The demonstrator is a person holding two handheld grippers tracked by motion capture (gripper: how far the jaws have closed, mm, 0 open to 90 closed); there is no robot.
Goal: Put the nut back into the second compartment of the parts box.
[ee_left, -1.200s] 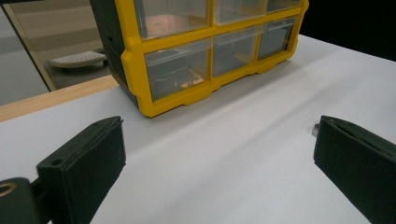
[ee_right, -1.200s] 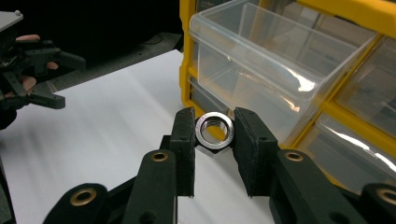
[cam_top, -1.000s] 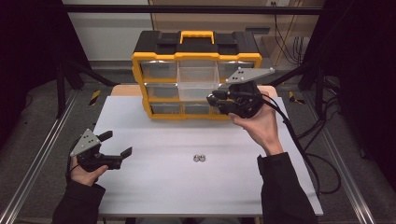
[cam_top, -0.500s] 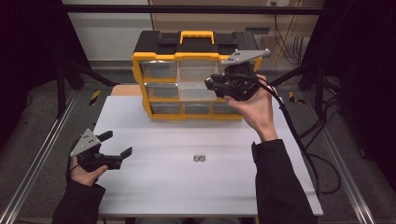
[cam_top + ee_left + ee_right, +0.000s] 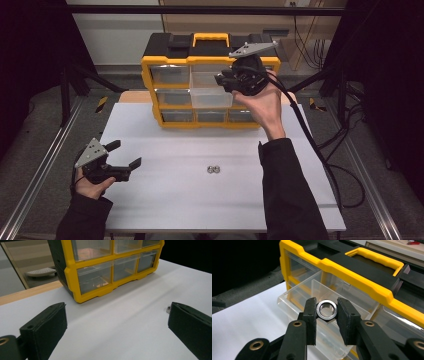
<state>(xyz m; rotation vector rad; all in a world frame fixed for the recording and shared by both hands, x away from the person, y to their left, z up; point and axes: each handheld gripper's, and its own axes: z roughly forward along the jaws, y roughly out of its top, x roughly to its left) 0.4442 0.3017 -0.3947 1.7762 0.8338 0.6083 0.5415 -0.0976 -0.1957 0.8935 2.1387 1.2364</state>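
Item: we hold a steel nut [image 5: 326,309] pinched in the right gripper [image 5: 326,315] above the organiser's [image 5: 210,50] pulled-out clear drawer [image 5: 312,305], presumably to drop it in; two nuts [image 5: 214,169] wait before the organiser on the desk [image 5: 200,200]; left gripper [image 5: 122,160], fingers wide, idles.

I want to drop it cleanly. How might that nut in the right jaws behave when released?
The nut looks like smooth, stiff metal, so it probably slips free easily. It hangs above the open clear drawer, so it should land inside, perhaps bouncing or rolling on hard plastic.
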